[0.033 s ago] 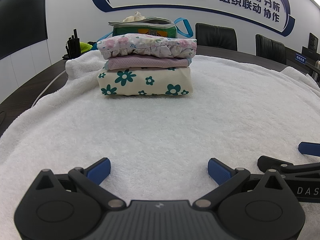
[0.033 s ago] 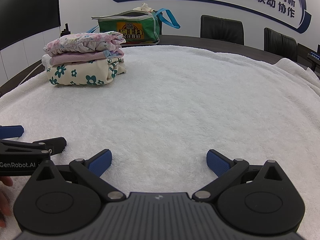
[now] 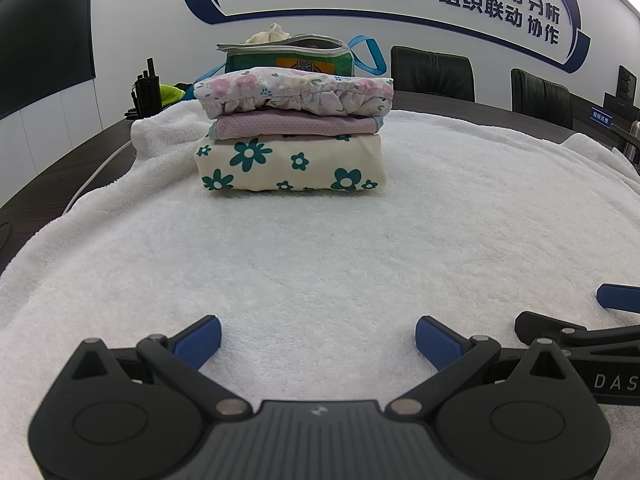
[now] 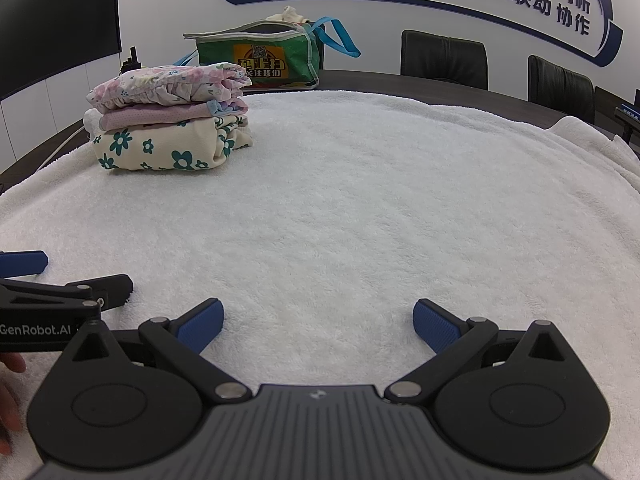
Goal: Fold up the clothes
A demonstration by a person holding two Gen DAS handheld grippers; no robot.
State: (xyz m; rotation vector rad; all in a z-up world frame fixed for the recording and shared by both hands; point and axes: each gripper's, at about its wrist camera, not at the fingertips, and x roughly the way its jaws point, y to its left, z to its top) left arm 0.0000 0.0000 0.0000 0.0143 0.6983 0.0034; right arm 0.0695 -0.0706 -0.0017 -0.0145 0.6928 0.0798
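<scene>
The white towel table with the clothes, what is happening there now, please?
A person holds two hand-held grippers low over a white fluffy towel that covers the table. Both the left hand-held gripper and the right hand-held gripper are open and hold nothing. Three folded garments sit stacked at the far left: a cream one with teal flowers, a pink dotted one and a pale floral ruffled one on top. No unfolded garment lies on the towel.

A white wall [image 3: 120,20] (blue Chinese lettering [image 3: 496,0]) stands behind black chairs [image 3: 432,72] and a dark table [image 3: 48,184].
</scene>
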